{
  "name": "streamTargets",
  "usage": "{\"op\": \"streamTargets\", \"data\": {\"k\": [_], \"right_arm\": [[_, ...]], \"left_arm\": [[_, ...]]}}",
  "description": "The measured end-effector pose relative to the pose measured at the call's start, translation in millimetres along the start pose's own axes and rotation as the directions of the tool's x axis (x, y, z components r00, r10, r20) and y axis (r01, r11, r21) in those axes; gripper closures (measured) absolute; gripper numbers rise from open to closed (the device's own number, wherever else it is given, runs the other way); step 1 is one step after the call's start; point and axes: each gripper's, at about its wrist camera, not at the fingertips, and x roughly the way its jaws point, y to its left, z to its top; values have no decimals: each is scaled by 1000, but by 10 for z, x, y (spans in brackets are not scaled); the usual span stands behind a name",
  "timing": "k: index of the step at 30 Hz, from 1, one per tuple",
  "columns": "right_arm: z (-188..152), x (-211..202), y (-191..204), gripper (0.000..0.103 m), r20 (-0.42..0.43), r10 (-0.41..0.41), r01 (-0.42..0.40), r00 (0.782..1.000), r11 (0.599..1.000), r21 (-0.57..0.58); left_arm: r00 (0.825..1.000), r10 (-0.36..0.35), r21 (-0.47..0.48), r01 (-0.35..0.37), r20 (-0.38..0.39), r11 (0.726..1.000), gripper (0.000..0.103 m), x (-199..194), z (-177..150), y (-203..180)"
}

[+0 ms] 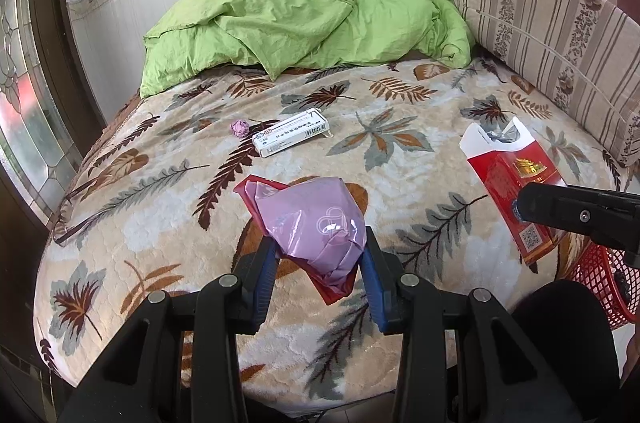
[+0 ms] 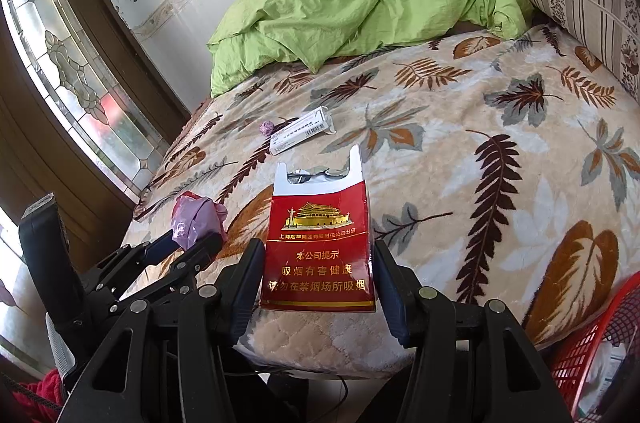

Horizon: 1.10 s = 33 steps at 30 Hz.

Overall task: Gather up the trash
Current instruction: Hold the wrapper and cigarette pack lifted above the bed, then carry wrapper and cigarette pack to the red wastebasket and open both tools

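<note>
pink plastic bag (image 1: 316, 223): crumpled, glossy, a red layer showing beneath; lower centre of the left wrist view, on the leaf-patterned bedspread.
red cigarette pack (image 2: 318, 247): flattened, top torn open with foil showing, gold building print and white lettering; centre of the right wrist view.
white box (image 1: 290, 137): long, barcode face up, lying flat; upper middle.
small purple wad (image 1: 240, 128): crumpled, just left of the box.
red mesh basket (image 2: 596, 343): lower right corner, off the bed.

**Soft cloth, shiny wrappers**

The bed blanket (image 1: 168, 215) is plush, quilted cloth. The pink plastic bag (image 1: 316, 223) is thin, crinkled and glossy. The red cigarette carton (image 2: 318, 255) is smooth glossy card with gold print. The duvet (image 1: 280, 23) is matt, creased cotton-like cloth. The red basket (image 2: 592, 351) is plastic mesh.
</note>
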Motion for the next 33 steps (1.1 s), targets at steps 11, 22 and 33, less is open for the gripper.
{"op": "streamTargets", "data": {"k": [11,22,33], "right_arm": [[0,-8,7,46,2,0,0,1000,1000,-1],[-44,-90,-62,46,18,0,0,1000,1000,19],[-43,-170,-134,45,31,-5,4,1000,999,36]], "left_arm": [[1000,-8,1,8,-8,1000,65,-13,-12,-38],[999,-28,22,29,-26,999,65,-8,-35,-175],[999,-41,41,42,-29,998,65,-17,-4,-233]]}}
